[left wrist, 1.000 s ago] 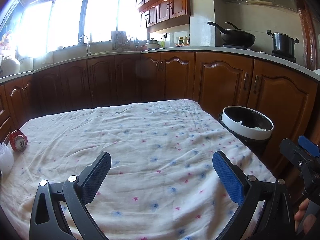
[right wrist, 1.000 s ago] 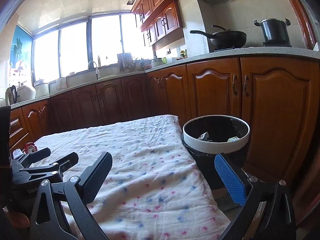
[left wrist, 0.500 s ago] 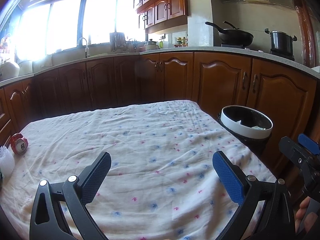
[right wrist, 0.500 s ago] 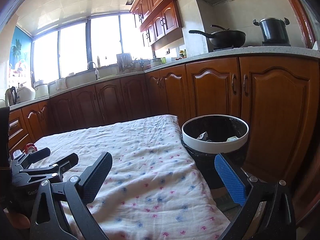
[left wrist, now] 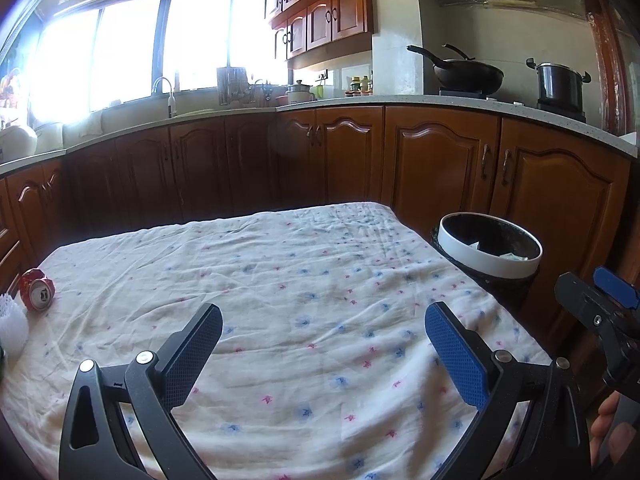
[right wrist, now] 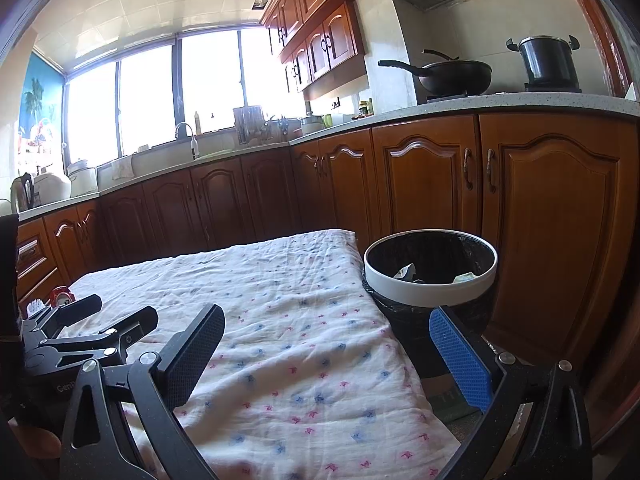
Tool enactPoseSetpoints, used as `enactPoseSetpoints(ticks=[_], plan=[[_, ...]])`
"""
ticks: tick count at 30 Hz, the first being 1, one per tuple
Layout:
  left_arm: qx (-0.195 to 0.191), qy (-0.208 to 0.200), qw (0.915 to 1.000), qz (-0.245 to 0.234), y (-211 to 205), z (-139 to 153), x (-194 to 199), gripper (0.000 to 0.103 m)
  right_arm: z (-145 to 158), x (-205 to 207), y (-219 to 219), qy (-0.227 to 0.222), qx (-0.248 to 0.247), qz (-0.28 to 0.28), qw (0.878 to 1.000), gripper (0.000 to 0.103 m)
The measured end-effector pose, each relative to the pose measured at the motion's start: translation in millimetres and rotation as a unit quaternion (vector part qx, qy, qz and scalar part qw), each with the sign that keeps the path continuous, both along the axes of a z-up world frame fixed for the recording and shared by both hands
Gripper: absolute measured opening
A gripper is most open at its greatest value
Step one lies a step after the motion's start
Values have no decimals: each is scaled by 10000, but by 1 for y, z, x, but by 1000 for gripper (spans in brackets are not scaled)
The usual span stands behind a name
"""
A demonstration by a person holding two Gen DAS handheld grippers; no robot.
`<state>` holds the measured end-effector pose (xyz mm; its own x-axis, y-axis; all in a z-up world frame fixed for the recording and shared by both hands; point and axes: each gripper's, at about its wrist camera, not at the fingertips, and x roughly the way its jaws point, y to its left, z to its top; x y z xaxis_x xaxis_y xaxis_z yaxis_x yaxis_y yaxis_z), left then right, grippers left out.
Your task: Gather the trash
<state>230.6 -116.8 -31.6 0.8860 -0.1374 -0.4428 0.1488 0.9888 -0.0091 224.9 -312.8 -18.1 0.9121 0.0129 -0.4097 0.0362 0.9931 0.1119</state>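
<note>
While both grippers hover over the worktop draped in a white floral-print cloth (left wrist: 304, 320), nothing is held: the left gripper (left wrist: 323, 346) has its jaws spread wide and empty, and so does the right gripper (right wrist: 326, 350). The trash left to collect, a crushed red drink can (left wrist: 37, 289), lies at the far left edge of the cloth, beside a white bristly object (left wrist: 12, 326) that I cannot identify. Being dented and round, the can could roll or squirt out of a poorly centred pinch and drop off that edge. Off the worktop's right side stands the round black bin with a white rim (right wrist: 432, 296); its black liner already holds a few scraps of pale paper.
</note>
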Motion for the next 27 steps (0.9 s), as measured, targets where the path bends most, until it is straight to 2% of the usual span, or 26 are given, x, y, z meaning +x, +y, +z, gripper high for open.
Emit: enactPoseSetpoints(ticks=[27], plan=[[56,-9,9999,-132,4,1,4,102,2,0,-1,0,37,-9,10000,103]])
